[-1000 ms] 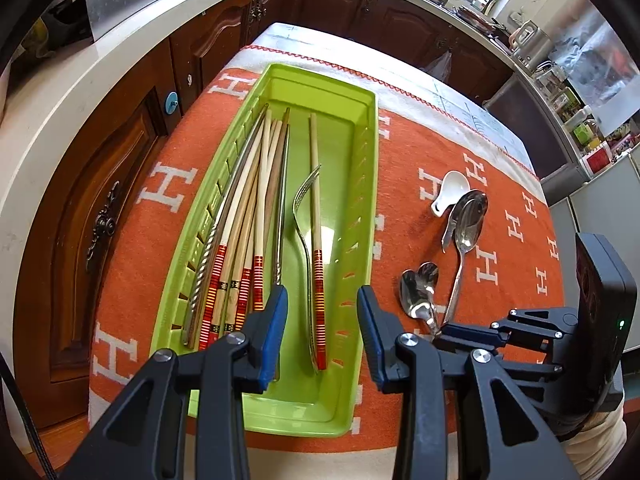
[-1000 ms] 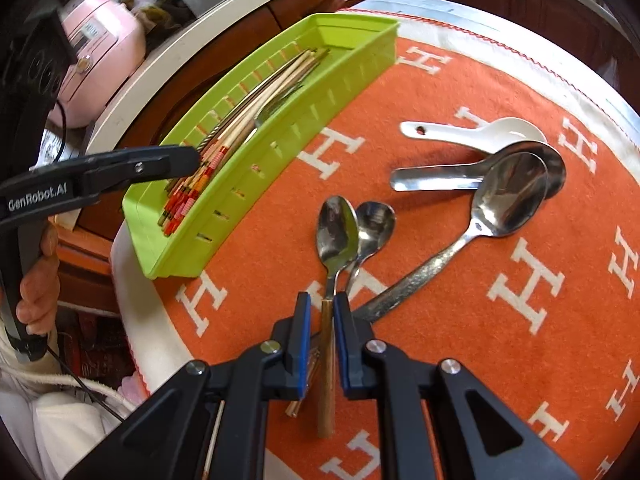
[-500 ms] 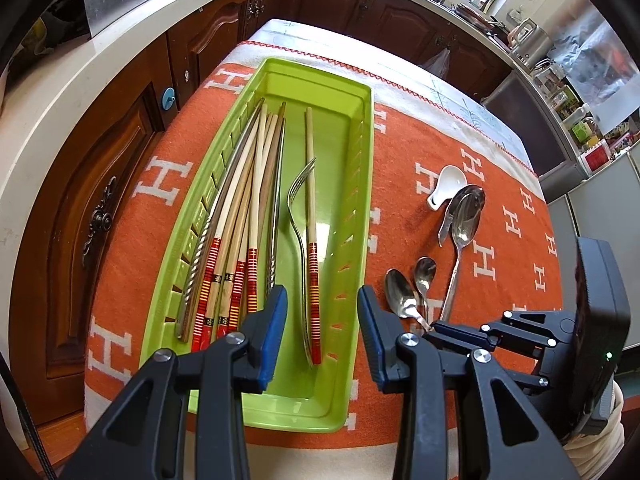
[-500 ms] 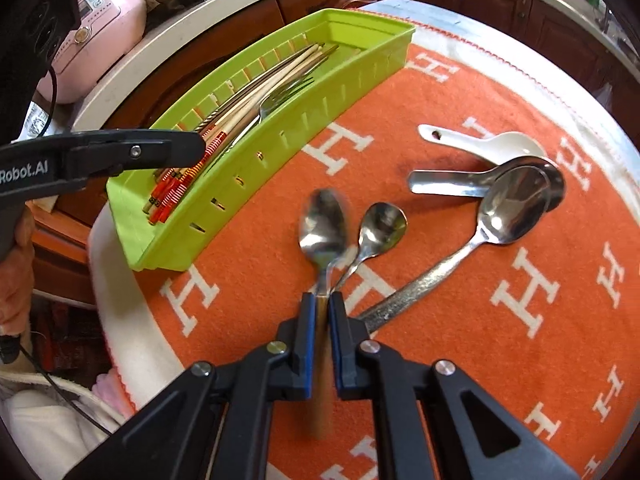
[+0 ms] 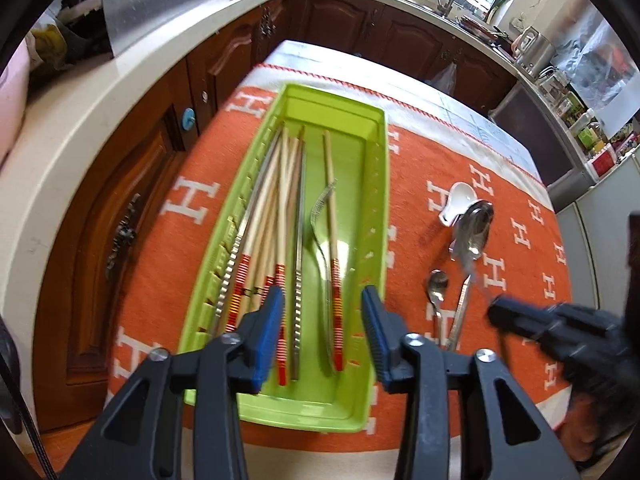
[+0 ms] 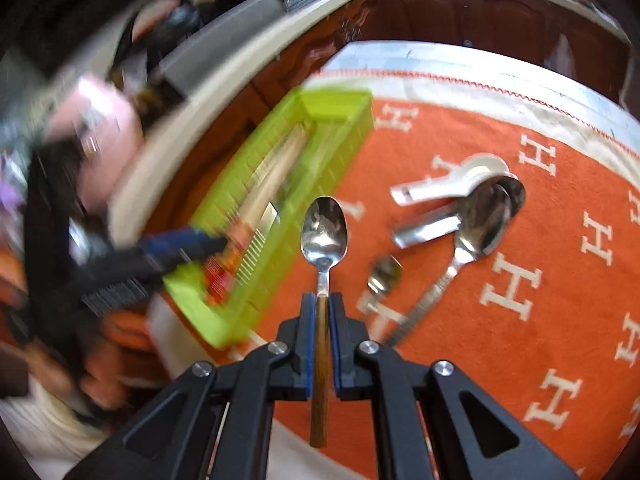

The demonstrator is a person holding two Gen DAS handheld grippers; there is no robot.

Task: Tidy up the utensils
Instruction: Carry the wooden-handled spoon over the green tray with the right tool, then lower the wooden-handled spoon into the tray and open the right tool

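Note:
A green utensil tray [image 5: 372, 184] lies on the orange cloth and holds several chopsticks [image 5: 276, 200] and a fork [image 5: 320, 224]. My left gripper [image 5: 322, 332] is open and empty above the tray's near end. My right gripper [image 6: 321, 312] is shut on a wooden-handled spoon [image 6: 324, 232], lifted above the cloth beside the tray [image 6: 256, 320]. It shows blurred at the right of the left wrist view [image 5: 552, 320]. A small spoon [image 6: 384, 272], a long patterned spoon [image 6: 476, 224], a steel ladle spoon [image 6: 428, 228] and a white ceramic spoon [image 6: 472, 172] lie on the cloth.
The orange cloth with white H marks [image 6: 520, 320] covers the table. Dark wooden cabinets [image 5: 120, 220] and a pale countertop [image 5: 80, 120] run to the left of the table. A pink appliance [image 6: 100, 140] stands on the counter.
My right gripper has lifted the wooden-handled spoon off the cloth and swung toward the tray. My left gripper has drawn back a little; the tray looks farther.

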